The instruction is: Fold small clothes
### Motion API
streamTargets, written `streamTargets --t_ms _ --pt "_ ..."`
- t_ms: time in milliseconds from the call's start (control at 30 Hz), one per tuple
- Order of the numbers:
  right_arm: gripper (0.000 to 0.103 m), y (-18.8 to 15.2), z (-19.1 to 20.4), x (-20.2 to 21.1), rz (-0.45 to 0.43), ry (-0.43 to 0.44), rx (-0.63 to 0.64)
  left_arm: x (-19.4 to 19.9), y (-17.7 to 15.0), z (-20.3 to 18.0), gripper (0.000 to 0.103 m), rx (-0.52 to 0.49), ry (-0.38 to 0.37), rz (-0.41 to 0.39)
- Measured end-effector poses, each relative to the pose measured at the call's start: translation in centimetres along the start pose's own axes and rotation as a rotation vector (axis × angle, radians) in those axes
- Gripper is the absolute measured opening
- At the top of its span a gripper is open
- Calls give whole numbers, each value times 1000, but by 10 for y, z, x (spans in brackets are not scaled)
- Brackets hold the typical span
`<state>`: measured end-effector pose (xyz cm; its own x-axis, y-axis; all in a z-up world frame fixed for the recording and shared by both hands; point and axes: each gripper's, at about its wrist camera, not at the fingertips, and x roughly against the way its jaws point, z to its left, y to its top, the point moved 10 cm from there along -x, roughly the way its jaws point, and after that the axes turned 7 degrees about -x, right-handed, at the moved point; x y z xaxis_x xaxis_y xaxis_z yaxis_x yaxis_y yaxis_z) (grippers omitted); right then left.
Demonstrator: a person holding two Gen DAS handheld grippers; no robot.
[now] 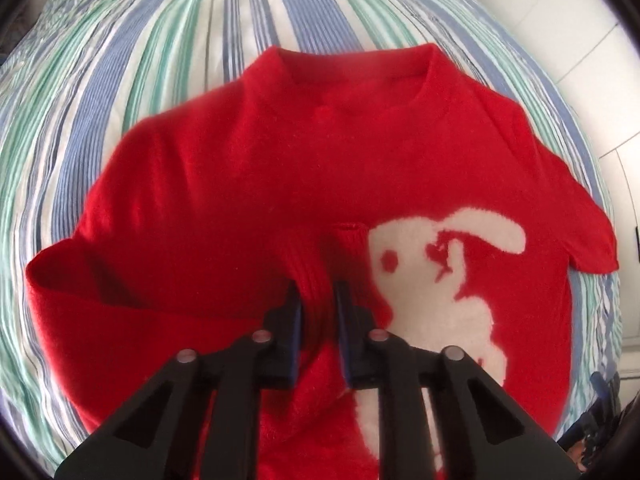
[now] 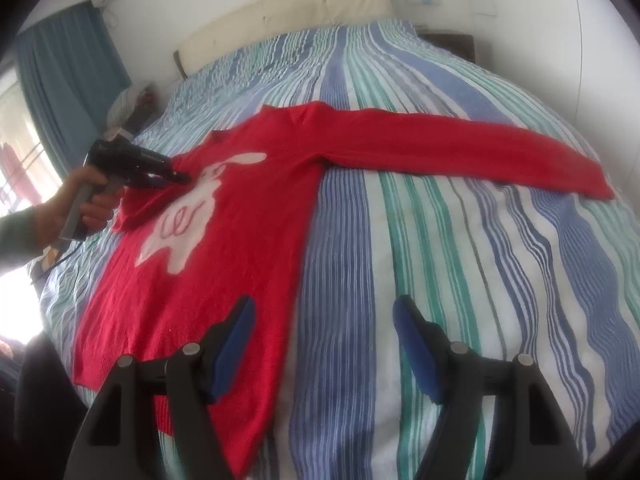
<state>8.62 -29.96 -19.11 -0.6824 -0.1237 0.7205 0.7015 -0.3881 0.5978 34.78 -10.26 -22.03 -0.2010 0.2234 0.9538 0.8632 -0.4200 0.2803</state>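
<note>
A red sweater (image 2: 240, 216) with a white rabbit motif (image 2: 180, 224) lies face up on a striped bedspread (image 2: 460, 260), filling the left half of the right wrist view. In the left wrist view the left gripper (image 1: 318, 300) pinches the ribbed cuff (image 1: 348, 240) of one sleeve between its nearly closed jaws, holding it over the chest just beside the rabbit's head at frame centre. That sleeve (image 1: 132, 288) doubles back across the body in a loose roll at lower left.

The right gripper (image 2: 324, 320) hangs spread and empty at the bottom of its own frame, above the bare bedspread just beside the sweater's side edge. The other sleeve (image 2: 460, 148) stretches out flat toward the right edge of the frame, not yet folded.

The risks appear to lie in the knit itself. The fabric looks soft and thick, so the cuff may cling to the pads on release and drag out of line. The fold at the shoulder looks rounded rather than creased, and it may spring open once let go. If the cuff lands askew, the second sleeve will likely stack unevenly over it. A low reach by the right gripper could also snag the bedspread and pull the garment off square.
</note>
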Motion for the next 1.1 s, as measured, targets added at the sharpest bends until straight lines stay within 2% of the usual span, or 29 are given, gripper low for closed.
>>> streamTargets --t_ms 100,233,300,367,467,533,633,700,767,833,933,1100 --pt "70 0 1 2 -8 -3 2 28 5 5 10 45 34 -90" --pt "70 1 3 4 -20 -4 22 109 -3 43 9 195 43 -272" --pt "70 1 5 5 -21 0 30 151 -14 84 10 304 77 -353" --pt "70 1 8 6 -24 3 40 186 -39 139 10 451 136 -414" --pt "70 0 12 6 -26 5 53 209 -92 228 10 694 259 -438" --pt "70 -1 15 5 -26 3 68 202 -134 273 10 828 311 -417" --pt "70 -4 20 3 -17 0 89 175 -191 312 12 948 357 -365" --pt "70 -8 22 0 -6 -5 101 154 -220 325 25 986 328 -329" --pt "70 -11 25 -2 5 -8 112 138 -239 332 49 1032 273 -336" --pt "70 -13 26 -3 11 -16 126 131 -250 339 59 1079 217 -362" --pt "70 -17 27 -5 17 -29 147 118 -256 338 60 1091 144 -358" --pt "70 -20 29 -10 26 -43 167 113 -258 340 61 1069 151 -344"
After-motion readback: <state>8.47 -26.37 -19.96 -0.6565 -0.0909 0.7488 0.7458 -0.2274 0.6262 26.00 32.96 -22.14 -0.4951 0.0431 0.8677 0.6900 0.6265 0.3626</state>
